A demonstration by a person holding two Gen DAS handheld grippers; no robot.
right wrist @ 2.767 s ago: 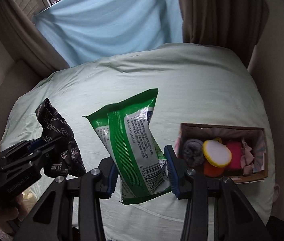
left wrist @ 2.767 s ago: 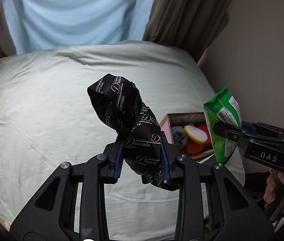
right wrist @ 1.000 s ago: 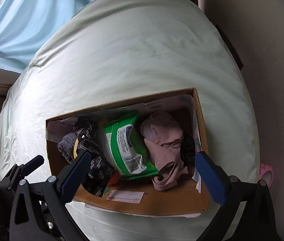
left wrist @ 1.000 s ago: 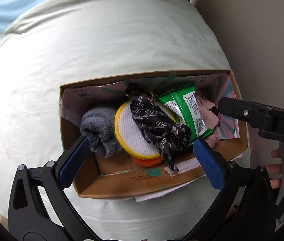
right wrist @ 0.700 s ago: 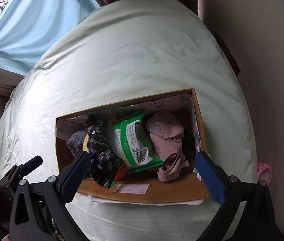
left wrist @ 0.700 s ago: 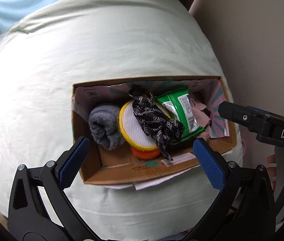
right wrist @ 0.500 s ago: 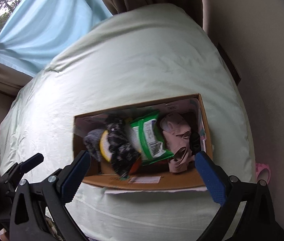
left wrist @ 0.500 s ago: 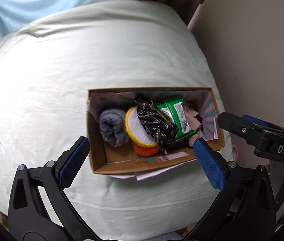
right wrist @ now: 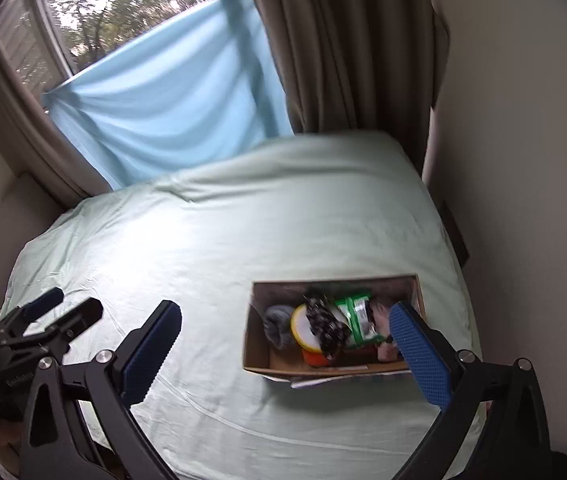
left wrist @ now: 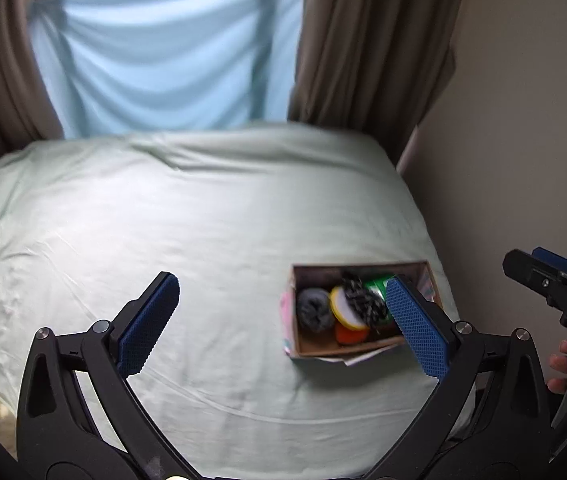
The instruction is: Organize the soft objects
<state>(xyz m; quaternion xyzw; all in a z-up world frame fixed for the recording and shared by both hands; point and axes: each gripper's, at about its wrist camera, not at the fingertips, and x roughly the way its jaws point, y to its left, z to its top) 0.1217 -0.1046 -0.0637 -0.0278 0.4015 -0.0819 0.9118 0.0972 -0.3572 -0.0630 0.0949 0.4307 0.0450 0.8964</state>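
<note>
Both my tools hang above the bed [right wrist: 243, 248], and neither carries anything. My left tool [left wrist: 283, 316] has its blue pads spread wide, with only the pale green sheet and the box showing between them. My right tool [right wrist: 289, 344] is spread just as wide; its right pad [right wrist: 419, 356] crosses in front of the near right corner of the cardboard box [right wrist: 257, 354].

The box sits on the sheet toward the near right part of the bed, close to the wall side. The soft things lie packed inside it. A grey rolled sock [right wrist: 277, 326] lies at the left end. Next to it is a round yellow-rimmed pad [right wrist: 303, 330] with a white face, and something orange [right wrist: 315, 358] shows just under it at the near side. The black patterned cloth [right wrist: 325, 326] is draped across the yellow pad, running from far to near. Right of that lies the green packet [right wrist: 355, 318], and a pink piece of fabric [right wrist: 381, 312] fills the right end, partly hidden by my pad. A bit of white paper [right wrist: 315, 380] sticks out under the near edge of the box.

In the left wrist view my fingers [left wrist: 561, 364] show at the right edge on the other tool's handle. Beyond the bed hang a light blue cloth [right wrist: 171, 112] across the window and brown curtains [right wrist: 347, 48]
</note>
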